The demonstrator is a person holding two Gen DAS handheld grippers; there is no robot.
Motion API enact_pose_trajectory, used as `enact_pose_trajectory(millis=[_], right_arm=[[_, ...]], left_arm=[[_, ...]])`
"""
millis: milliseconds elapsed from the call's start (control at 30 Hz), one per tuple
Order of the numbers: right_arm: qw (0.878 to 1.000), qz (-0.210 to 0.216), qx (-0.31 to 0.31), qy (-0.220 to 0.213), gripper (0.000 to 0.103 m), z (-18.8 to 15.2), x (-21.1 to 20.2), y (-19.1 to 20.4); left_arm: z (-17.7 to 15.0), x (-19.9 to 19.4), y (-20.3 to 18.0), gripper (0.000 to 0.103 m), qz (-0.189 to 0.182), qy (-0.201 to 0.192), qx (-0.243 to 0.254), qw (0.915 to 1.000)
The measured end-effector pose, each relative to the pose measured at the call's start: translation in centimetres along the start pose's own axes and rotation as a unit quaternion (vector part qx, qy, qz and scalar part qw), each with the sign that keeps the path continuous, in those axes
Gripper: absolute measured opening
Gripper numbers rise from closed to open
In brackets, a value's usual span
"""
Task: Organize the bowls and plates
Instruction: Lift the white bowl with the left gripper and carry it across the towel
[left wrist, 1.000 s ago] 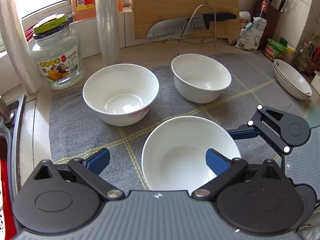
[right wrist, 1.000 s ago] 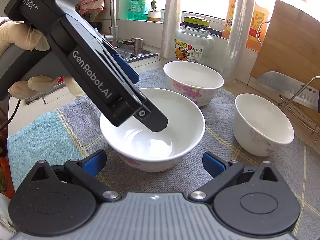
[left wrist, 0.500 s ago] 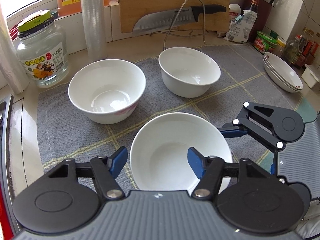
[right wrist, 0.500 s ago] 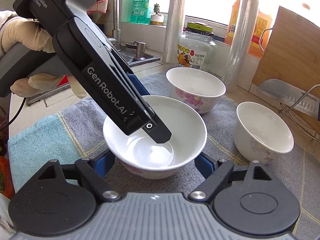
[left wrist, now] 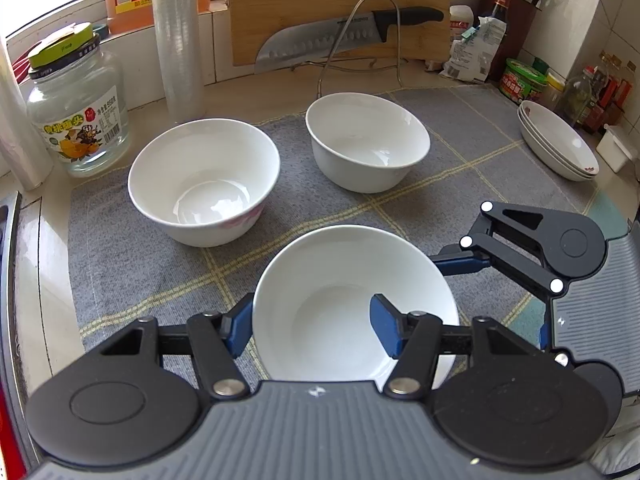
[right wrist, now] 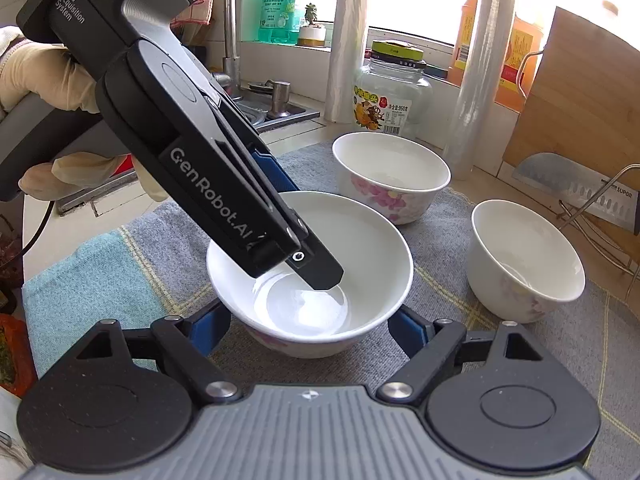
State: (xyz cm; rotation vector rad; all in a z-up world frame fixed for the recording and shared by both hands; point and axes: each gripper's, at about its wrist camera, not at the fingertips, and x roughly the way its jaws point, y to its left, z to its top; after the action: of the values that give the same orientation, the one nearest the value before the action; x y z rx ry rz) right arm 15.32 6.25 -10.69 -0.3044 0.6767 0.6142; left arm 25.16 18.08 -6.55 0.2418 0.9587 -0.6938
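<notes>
While the near bowl [left wrist: 340,312] sits on the grey mat [left wrist: 132,264], the left tongs [left wrist: 312,324] pinch its rim and the right tongs [right wrist: 308,328] clamp its sides.

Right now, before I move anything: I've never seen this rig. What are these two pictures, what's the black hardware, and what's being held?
A person holds a two-finger gripper in each hand, each with a fisheye camera looking along its fingers. One picture looks out from the left gripper, the other from the right gripper. On the grey mat stand three bowls: near bowl, left bowl, far bowl; stacked plates sit far right. The left gripper is shut on the near bowl's wall, one finger inside, one outside. The right gripper's jaws have just been closing and press that bowl's outer sides.
</notes>
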Motion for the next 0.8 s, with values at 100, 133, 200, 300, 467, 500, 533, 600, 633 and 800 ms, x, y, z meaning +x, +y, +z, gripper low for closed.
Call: enact_pose_trajectory(millis=[100,133,200,300,467,500,533,600,633,800], right_arm=[[1.000,-0.001,0.000,0.003,0.089,0.1,-0.5,0.0],[1.000,-0.001,0.000,0.004,0.089,0.1,-0.7,0.0],[1.000,-0.001,0.001,0.006,0.089,0.1,-1.2,-0.2],[1.000,0.000,0.001,0.006,0.089,0.0,-2.0,-0.5],[1.000,-0.004,-0.005,0.008,0.089,-0.7,-3.4,-1.4],[1.000,-0.005,-0.004,0.009,0.089,-0.8,-3.6,-1.6],[1.000,-0.007,-0.003,0.009,0.089,-1.0,-3.9,-1.9],[1.000,-0.010,-0.002,0.007,0.089,-1.3,-4.5,-2.3],[1.000,-0.012,0.000,0.007,0.089,-1.5,-4.8,-2.7],[1.000,-0.027,0.008,0.008,0.089,-2.8,-6.5,-4.0]], left_arm=[[0.1,-0.2,-0.3,0.059,-0.002,0.000,-0.003,1.0000],[0.1,-0.3,-0.4,0.059,-0.003,0.000,-0.005,1.0000],[0.3,-0.6,-0.8,0.059,-0.006,-0.001,-0.005,1.0000],[0.5,-0.9,-1.7,0.059,-0.007,-0.003,-0.003,1.0000],[1.0,-0.9,-3.4,0.059,-0.009,-0.007,0.002,0.9999],[1.2,-0.9,-3.7,0.059,-0.010,-0.008,0.004,0.9999],[1.3,-0.8,-4.1,0.059,-0.011,-0.009,0.005,0.9999],[1.7,-0.7,-4.8,0.059,-0.013,-0.011,0.008,0.9998],[1.8,-0.6,-5.2,0.059,-0.014,-0.012,0.010,0.9998],[2.9,0.2,-7.6,0.059,-0.024,-0.015,0.025,0.9993]])
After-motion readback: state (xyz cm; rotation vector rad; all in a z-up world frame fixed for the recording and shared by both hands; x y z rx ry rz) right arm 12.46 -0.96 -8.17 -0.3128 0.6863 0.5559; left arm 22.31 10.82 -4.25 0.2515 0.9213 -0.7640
